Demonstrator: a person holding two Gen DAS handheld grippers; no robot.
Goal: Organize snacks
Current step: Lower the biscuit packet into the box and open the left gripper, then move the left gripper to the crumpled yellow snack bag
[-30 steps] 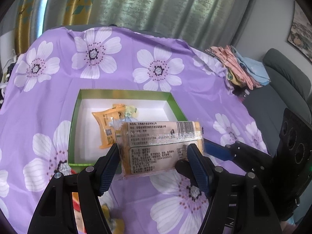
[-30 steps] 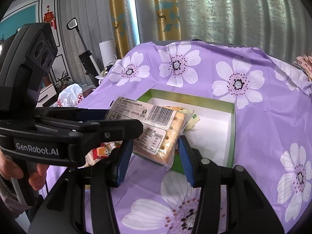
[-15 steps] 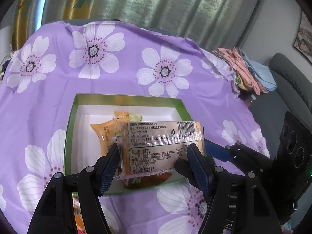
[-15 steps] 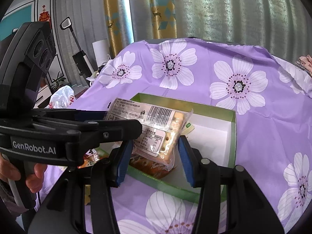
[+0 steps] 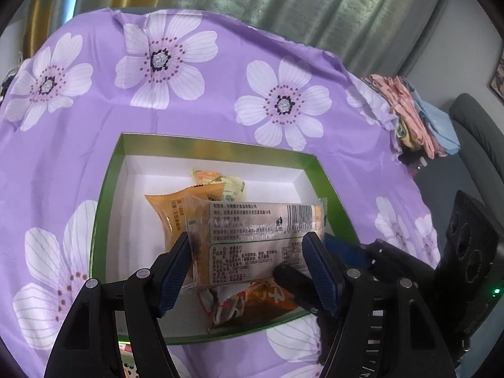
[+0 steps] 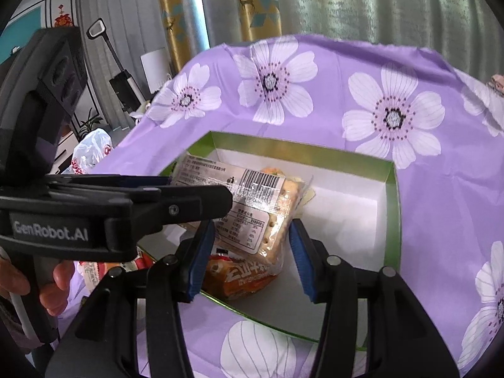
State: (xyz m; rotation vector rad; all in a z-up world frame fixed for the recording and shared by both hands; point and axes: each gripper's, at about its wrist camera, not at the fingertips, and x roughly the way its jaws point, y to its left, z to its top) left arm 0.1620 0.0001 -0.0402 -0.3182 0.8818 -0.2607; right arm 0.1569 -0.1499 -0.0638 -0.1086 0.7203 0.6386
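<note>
The left gripper [image 5: 249,261] has its blue pads pressed against the two short ends of the cracker packet [image 5: 255,239], pinching it lengthwise. The right gripper [image 6: 252,252] straddles the same packet at its far end, but its jaws are opening: in the right wrist view a gap shows beside each pad, so they no longer press on it.

Just below the jaws the packet hangs over the open green box [image 5: 107,195], label side up and roughly level. Directly under it lies an orange-red snack bag [image 6: 242,278], and ahead of the jaws, deeper in the box, sit an orange pouch [image 5: 167,211] and a pale green wrapper [image 5: 226,182]. Around the box spreads the purple flowered cloth [image 5: 189,100]; to the left of the right gripper a hand [image 6: 52,289] grips the other tool's handle.

From where I stand, the risk is the handover of weight. With one side letting go, the packet rests on a single end-to-end pinch, and slick film may bow or slip. If it drops unevenly it could land propped on the bag beneath or catch the near wall, leaving the box untidy.
</note>
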